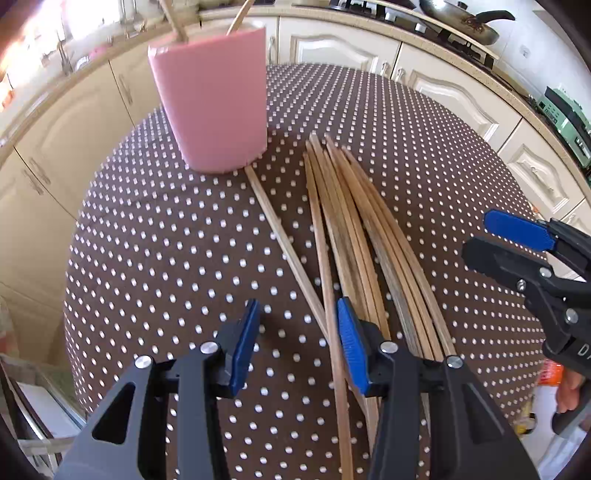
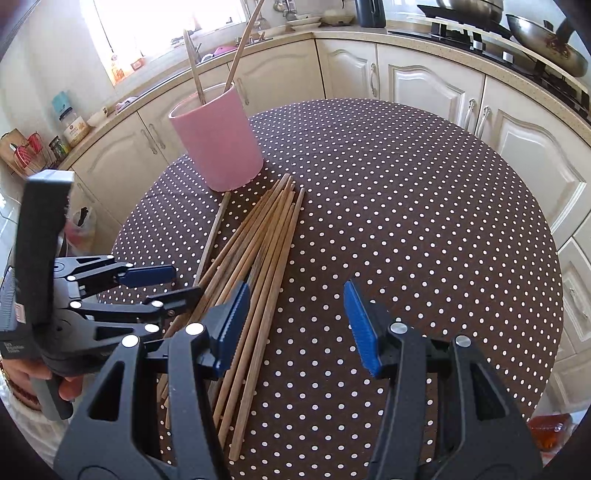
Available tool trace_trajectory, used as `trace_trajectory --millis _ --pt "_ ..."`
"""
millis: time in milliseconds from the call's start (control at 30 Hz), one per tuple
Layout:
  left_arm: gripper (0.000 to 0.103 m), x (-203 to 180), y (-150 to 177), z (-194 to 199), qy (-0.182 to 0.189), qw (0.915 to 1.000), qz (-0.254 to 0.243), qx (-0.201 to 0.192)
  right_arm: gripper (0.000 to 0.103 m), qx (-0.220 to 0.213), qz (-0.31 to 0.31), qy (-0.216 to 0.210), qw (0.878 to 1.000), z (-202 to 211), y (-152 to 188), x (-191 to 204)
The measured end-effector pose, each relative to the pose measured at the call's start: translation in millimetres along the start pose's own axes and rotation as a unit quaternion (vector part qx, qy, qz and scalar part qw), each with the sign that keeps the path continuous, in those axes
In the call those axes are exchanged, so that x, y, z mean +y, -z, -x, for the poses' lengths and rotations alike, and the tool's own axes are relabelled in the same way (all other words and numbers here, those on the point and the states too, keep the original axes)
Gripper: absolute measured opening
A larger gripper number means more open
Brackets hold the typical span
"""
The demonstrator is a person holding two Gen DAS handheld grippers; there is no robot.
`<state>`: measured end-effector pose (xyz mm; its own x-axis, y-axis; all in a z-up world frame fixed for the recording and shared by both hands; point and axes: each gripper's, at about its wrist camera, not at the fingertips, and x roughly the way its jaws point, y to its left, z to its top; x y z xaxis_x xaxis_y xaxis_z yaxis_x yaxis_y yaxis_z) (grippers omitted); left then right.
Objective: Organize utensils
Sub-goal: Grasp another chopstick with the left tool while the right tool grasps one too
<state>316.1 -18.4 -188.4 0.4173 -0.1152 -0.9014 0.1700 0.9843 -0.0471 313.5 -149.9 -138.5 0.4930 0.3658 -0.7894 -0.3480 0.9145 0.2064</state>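
On the round table with the brown spotted cloth stands a pink cup near the far edge; two wooden sticks poke up out of the cup and lean to the sides; a bunch of wooden chopsticks lies flat on the cloth just beside the cup, fanned out a little, with the thin ends pointing at the cup; one lone chopstick lies apart from the bunch on its left, and its far tip touches the foot of the cup.

Low over the near end of the sticks hangs the left gripper; its blue pads stand wide apart and hold nothing; the lone chopstick and one more stick run through the gap between the pads, but the pads do not touch them; the right pad sits above the edge of the bunch.

Off to the right is the right gripper; its blue pads are wide apart too, and nothing is held; its left pad is over the right side of the bunch, and its right pad is over bare cloth.

Behind the table are cream cupboards, and a pan rests on the stove.
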Motion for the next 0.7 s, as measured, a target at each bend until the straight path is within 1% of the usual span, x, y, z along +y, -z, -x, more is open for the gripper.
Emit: trace_trajectory --millis 67,100,133,300,400,433,500,567,633,700 --pt "0.029 2.4 -0.3 0.8 0.000 1.0000 0.009 0.000 0.053 0.003 0.001 0.004 1.000 -1.7 -0.4 -0.6" --pt "0.016 5.9 -0.2 1.3 0.012 0.9998 0.016 0.002 0.053 0.004 0.003 0.007 1.000 -2.2 0.3 -0.9" --pt "0.011 8.9 -0.1 1.5 0.026 0.9994 0.022 0.005 0.053 0.007 0.005 0.010 1.000 -3.5 -0.3 -1.2" --pt "0.009 24.7 8.9 6.0 0.036 0.9986 0.039 0.002 0.053 0.030 0.022 0.021 0.999 -15.0 -2.3 1.7" --pt "0.007 33.7 18.8 10.7 0.055 0.9972 0.051 0.000 0.052 0.053 0.031 0.021 0.998 -26.0 -4.2 4.3" --pt "0.006 35.9 22.4 11.8 0.063 0.9966 0.053 0.000 0.051 0.059 0.033 0.019 0.998 -28.9 -5.0 5.6" --pt "0.006 41.8 28.2 13.9 0.076 0.9954 0.058 0.001 0.041 0.070 0.036 0.015 0.997 -33.6 -5.7 7.4" --pt "0.006 48.1 36.6 18.7 0.077 0.9953 0.059 0.000 0.034 0.081 0.040 0.017 0.996 -38.5 -7.0 9.1" --pt "0.006 50.9 41.0 21.9 0.079 0.9951 0.059 -0.002 0.034 0.088 0.042 0.026 0.995 -42.1 -7.5 9.0" --pt "0.006 55.9 49.0 25.9 0.084 0.9946 0.062 -0.002 0.034 0.092 0.037 0.021 0.995 -45.0 -7.6 9.3"
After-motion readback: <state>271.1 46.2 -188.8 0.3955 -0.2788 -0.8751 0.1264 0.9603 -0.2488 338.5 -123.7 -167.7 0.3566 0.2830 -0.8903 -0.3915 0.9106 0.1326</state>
